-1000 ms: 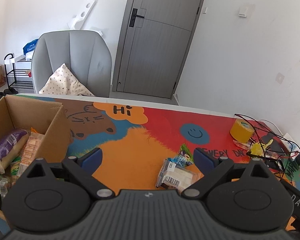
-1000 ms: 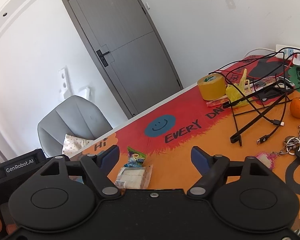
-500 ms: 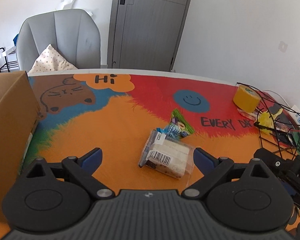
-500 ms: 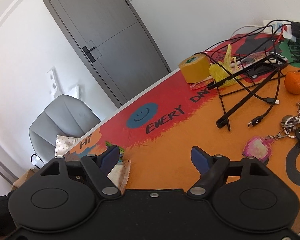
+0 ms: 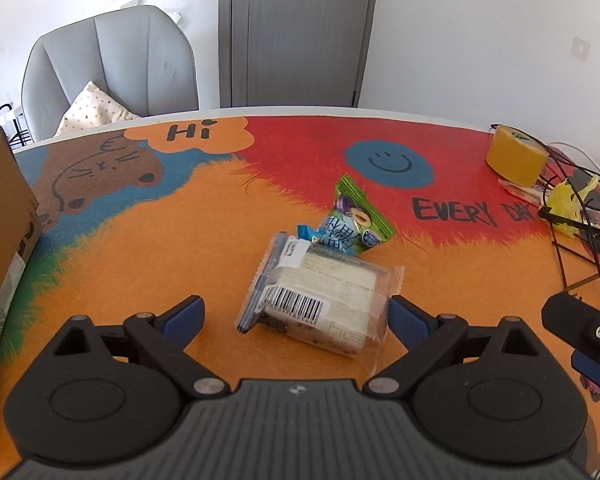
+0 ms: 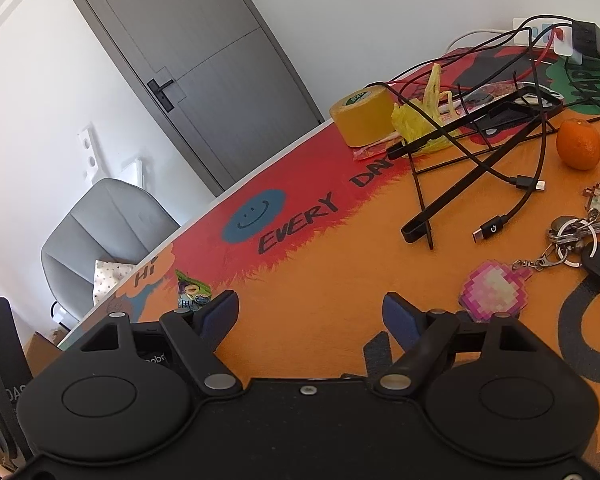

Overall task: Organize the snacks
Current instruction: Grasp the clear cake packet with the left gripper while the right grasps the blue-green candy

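while wide apart, left gripper (image 5: pixel 294 316) jaws straddle sandwich pack (image 5: pixel 320 300) - no grip | right gripper (image 6: pixel 310 310) jaws wide - empty

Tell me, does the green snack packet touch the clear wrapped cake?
Touching: the left wrist view shows the green snack packet overlapping the clear wrapped cake's far edge.

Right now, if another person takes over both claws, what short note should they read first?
Left claw: open, empty, low over the table, with the clear wrapped sandwich pack between its fingers, not yet gripped.
Right claw: open, empty, over bare orange mat.
Small green snack packet lies just behind the sandwich pack, touching it.
Cardboard box stands at the far left; its inside is not visible now.
Left to do: close on the sandwich pack, carry it to the box, then probably the green packet.
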